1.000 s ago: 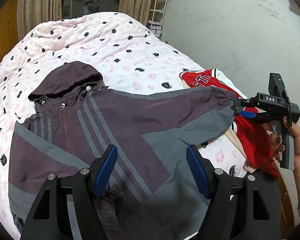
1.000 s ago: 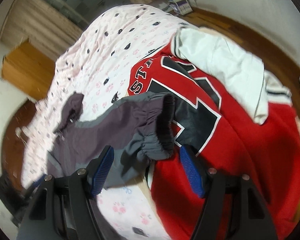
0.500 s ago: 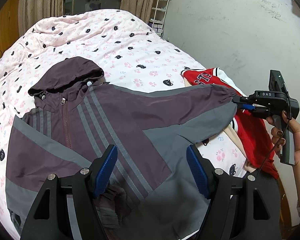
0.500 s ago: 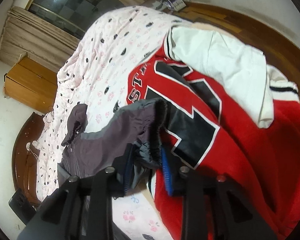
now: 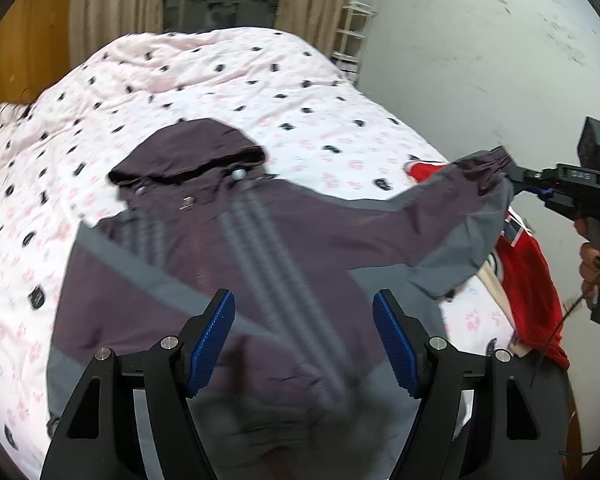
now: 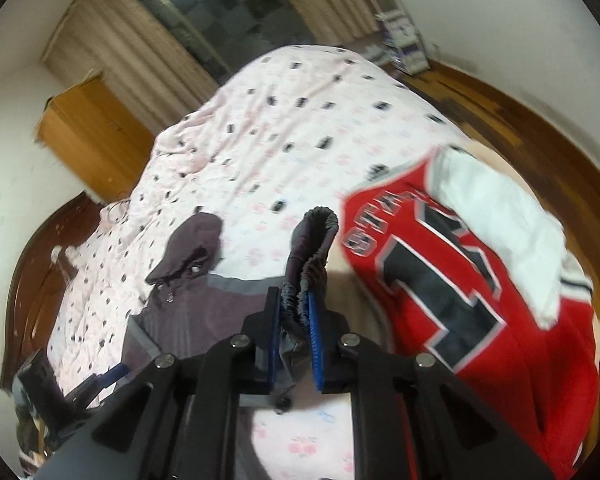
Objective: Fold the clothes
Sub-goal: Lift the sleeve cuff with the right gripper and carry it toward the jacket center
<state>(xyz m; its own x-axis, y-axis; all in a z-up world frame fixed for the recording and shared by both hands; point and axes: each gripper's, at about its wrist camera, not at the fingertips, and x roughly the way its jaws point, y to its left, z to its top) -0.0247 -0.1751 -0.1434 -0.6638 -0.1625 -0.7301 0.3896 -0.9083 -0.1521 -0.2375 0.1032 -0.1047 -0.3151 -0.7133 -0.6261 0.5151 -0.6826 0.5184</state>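
Jacket [image 5: 228, 264] spread hood-up on the bed [image 5: 220, 80], right gripper [image 6: 294, 312] jaws clenched on its sleeve cuff [image 6: 314, 240] and holding it raised beside the red jersey [image 6: 480, 280], left gripper [image 5: 302, 340] jaws released over what looks like the blurred hem.

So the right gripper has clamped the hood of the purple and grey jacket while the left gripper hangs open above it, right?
Not the hood. In the right wrist view the right gripper is shut on the elastic sleeve cuff of the purple and grey jacket. The left gripper does hang open above it.
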